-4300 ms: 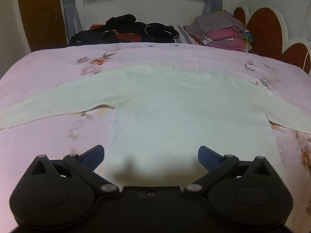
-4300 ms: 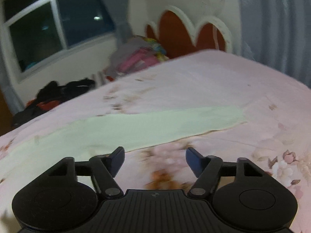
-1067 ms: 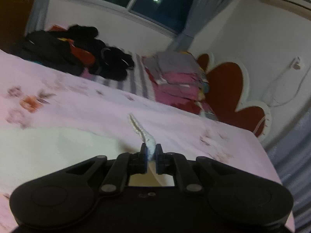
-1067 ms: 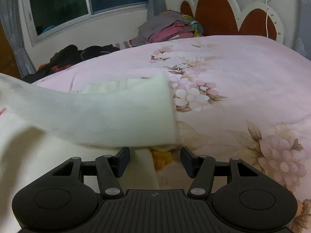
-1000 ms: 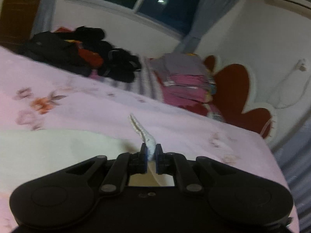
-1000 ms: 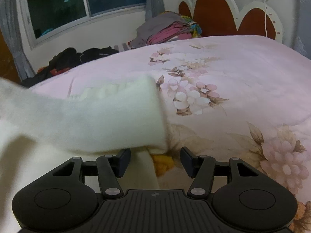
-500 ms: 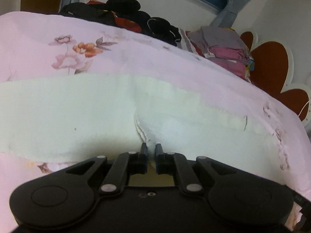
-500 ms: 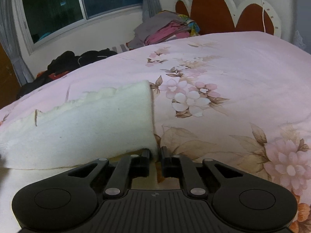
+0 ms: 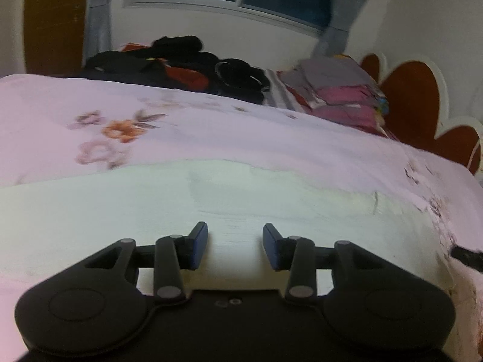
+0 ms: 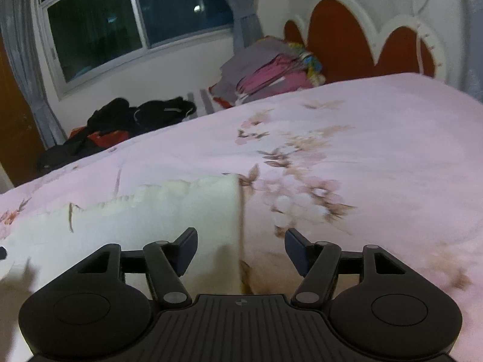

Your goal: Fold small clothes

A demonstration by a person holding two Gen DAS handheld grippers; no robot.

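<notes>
A cream long-sleeved top [image 9: 211, 199] lies flat on the pink flowered bedspread [image 9: 211, 132], one sleeve folded in over its body. My left gripper [image 9: 235, 246] hovers low over the folded cloth, its jaws opening and nothing pinched between them. In the right wrist view the top's folded right edge [image 10: 232, 211] runs straight toward me. My right gripper [image 10: 241, 249] straddles that edge from just above, jaws opening, pads off the cloth. The tip of the right gripper [image 9: 466, 255] pokes in at the left view's right side.
At the bed's far side lie a heap of dark clothes [image 9: 181, 66] and a stack of folded grey and pink garments [image 9: 338, 90], both under a window. A red and white scalloped headboard [image 10: 362, 39] stands on the right. Bare bedspread [image 10: 377, 150] stretches right of the top.
Both grippers have let go and spread their jaws. The left one lowered the pinched sleeve cuff onto the top's body. The right one released the folded edge and drew back a little.
</notes>
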